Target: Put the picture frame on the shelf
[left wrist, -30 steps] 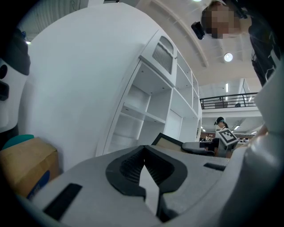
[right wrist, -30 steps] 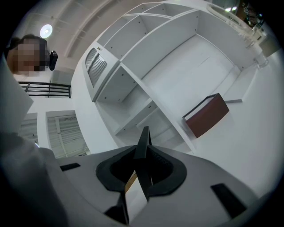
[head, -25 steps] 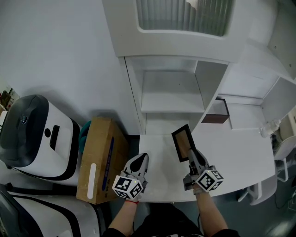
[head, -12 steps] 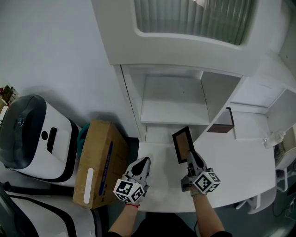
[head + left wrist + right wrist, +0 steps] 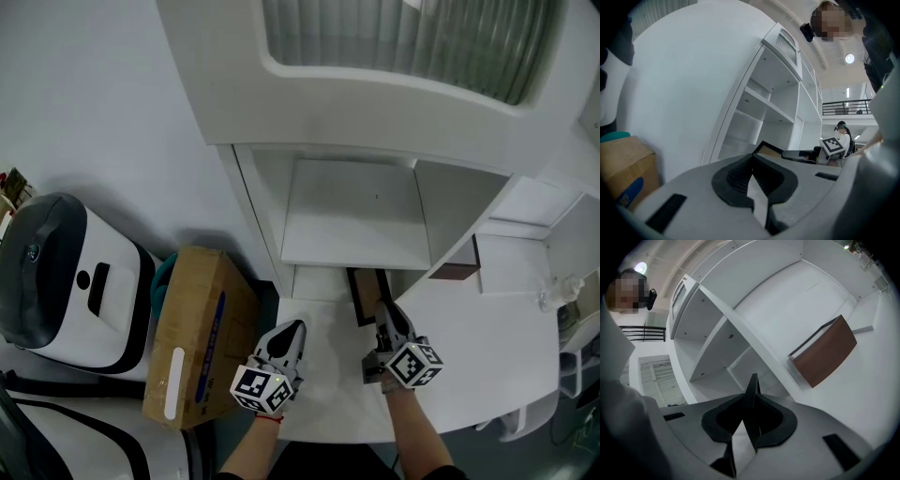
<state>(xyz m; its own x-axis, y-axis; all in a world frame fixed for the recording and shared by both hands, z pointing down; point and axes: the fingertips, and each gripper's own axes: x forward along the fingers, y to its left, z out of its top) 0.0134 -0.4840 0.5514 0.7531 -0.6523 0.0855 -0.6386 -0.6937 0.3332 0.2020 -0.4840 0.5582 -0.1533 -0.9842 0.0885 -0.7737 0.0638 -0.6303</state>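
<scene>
Head view — placing step, seemingly: holds the picture frame in the right claw at 12 o'clock over the table, far end reaching under the shelf edge. Left gripper view: shows the left claw closed, empty. Right gripper view — grips the frame edge-on; likely calls for easing deeper, open bay at 11 o'clock, divider close at 1.
</scene>
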